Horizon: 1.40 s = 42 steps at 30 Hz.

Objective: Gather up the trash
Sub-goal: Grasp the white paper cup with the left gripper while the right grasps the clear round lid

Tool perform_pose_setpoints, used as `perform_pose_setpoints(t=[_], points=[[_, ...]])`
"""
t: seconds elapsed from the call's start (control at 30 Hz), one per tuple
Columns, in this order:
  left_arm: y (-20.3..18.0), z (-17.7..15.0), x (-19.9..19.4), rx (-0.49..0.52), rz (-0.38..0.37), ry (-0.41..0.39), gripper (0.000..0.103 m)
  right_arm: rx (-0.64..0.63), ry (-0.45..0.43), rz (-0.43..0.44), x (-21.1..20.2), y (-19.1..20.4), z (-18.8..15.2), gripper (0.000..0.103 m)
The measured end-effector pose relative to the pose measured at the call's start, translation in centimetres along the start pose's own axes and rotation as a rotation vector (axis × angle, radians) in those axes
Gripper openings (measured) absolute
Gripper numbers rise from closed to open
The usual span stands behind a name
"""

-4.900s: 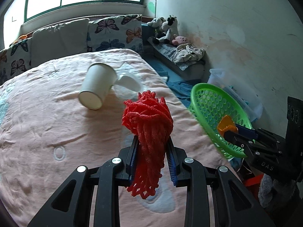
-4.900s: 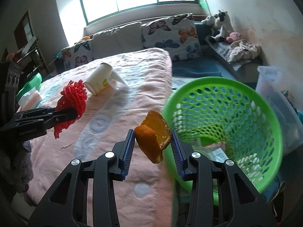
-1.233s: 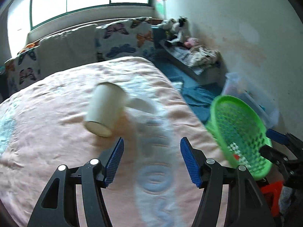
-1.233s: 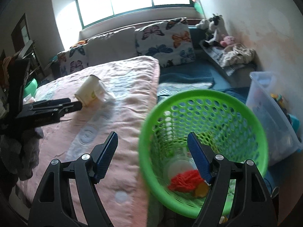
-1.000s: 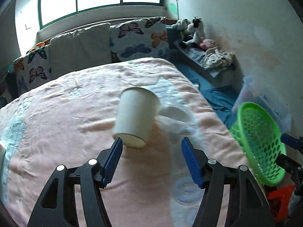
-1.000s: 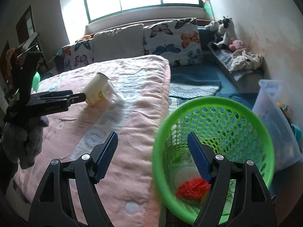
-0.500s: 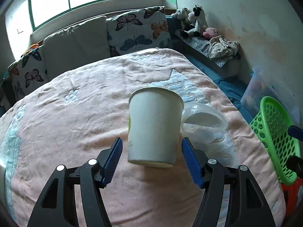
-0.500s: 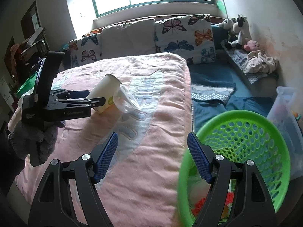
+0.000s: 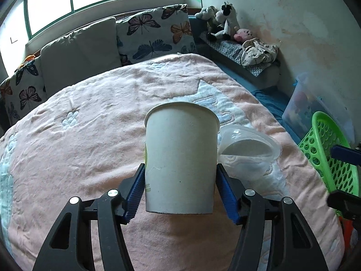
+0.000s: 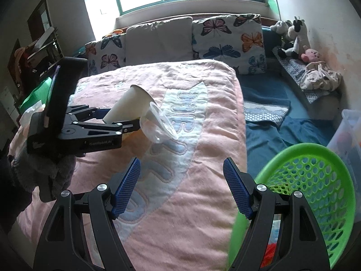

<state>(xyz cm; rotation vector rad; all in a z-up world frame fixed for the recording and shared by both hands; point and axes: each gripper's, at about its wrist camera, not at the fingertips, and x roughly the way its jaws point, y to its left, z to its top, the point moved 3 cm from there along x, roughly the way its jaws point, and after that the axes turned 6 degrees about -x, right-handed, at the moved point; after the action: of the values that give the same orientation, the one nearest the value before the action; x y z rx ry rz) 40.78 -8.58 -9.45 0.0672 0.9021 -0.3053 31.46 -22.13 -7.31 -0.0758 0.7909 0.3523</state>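
A white paper cup (image 9: 180, 164) lies on its side on the pink blanket (image 9: 90, 135), mouth pointing away. My left gripper (image 9: 179, 167) straddles the cup near its base; its jaws are closing and the blue pads touch both sides. The right wrist view shows the same cup (image 10: 130, 106) between the left gripper's (image 10: 121, 117) fingers. A clear plastic lid (image 9: 248, 142) leans against the cup's right side. My right gripper (image 10: 181, 174) hangs open over the bed's near edge, nothing between its pads. The green mesh basket (image 10: 315, 180) stands to its right, with red netting (image 10: 273, 255) inside.
Butterfly pillows (image 10: 225, 38) line the head of the bed. Right of the bed are blue floor cloths (image 10: 282, 131), a clear storage bin (image 10: 347, 131) and stuffed toys (image 9: 223, 22) on a low bench. A person's grey sleeve (image 10: 45, 169) holds the left gripper.
My left gripper moved forward over the bed until the cup lay between its pads, then narrowed onto it. My right gripper swung left, away from over the basket, toward the bed.
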Motion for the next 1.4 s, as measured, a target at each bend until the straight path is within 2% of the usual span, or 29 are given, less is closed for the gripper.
perform_pose_setpoints(t=[0.1,0.27,0.6,0.9,1.1,1.2,1.27,1.4], points=[[0.3,0.0,-0.6,-0.003,-0.002,-0.019,0.057,-0.011,0.010,0.009,1.0,0.3,0.3,0.076],[2.0,0.0,-2.2,-0.070,-0.022,-0.040,0.056,-0.032,0.020,0.021,2.3,0.9,0.9,0.076],[4.8,-0.7,-5.4,-0.120,0.004,-0.072,0.056,-0.090,0.035,0.040,5.3,2.7,2.8,0.073],[6.2,-1.4,-5.8,-0.146,0.002,-0.067,0.056,-0.124,0.063,0.029,8.1,3.3,3.9,0.070],[6.2,-1.7,-5.6,-0.153,-0.005,-0.059,0.056,-0.146,0.090,0.011,9.7,3.5,4.0,0.063],[6.1,-2.0,-5.5,-0.152,-0.003,-0.053,0.056,-0.160,0.101,0.001,10.2,3.7,3.9,0.056],[6.1,-2.1,-5.4,-0.155,-0.006,-0.050,0.056,-0.163,0.104,0.002,10.3,3.7,3.8,0.047],[5.9,-2.4,-5.5,-0.156,-0.005,-0.048,0.056,-0.154,0.100,0.016,9.8,3.6,3.6,0.041]])
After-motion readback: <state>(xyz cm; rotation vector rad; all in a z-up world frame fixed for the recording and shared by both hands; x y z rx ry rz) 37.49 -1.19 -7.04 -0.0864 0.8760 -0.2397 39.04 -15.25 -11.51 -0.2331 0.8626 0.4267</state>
